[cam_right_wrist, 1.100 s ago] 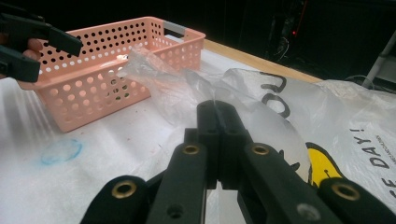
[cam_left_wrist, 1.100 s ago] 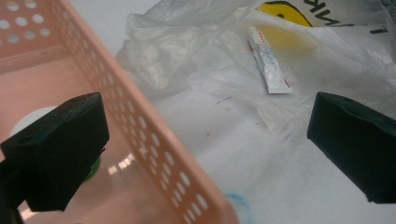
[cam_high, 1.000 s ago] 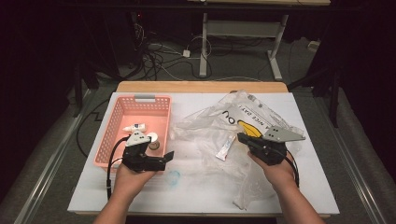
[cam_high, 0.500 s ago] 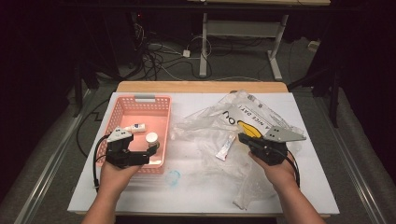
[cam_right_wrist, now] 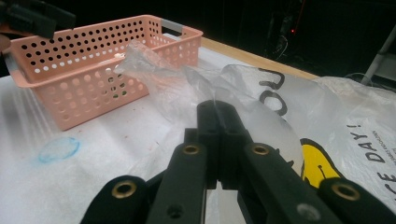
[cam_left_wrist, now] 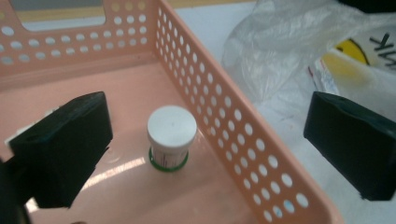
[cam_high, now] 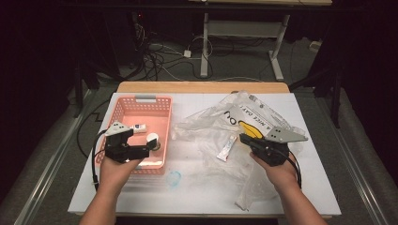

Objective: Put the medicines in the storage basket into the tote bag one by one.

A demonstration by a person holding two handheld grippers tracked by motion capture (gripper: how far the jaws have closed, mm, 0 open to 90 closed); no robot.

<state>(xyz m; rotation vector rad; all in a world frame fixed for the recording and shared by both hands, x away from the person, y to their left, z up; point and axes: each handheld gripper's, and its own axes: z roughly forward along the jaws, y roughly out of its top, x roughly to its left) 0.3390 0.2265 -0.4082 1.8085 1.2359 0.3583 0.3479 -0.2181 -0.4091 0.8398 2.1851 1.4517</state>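
1. Our left tongs [cam_high: 141, 151] hang released over the pink basket [cam_high: 123, 110], jaws spread wide with nothing between them.
2. In the left gripper view, a white-capped jar [cam_left_wrist: 171, 137] stands upright on the basket floor, near the perforated right wall.
3. A small tube [cam_high: 227, 147] lies on the clear plastic bag [cam_high: 220, 126] spread over the bench [cam_high: 187, 187].
4. Our right tongs [cam_high: 244, 138] are clenched on the plastic bag's film.

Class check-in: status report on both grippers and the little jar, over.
Left gripper open above white-lidded jar in pink basket. Right gripper shut on plastic bag. Nothing blocking.
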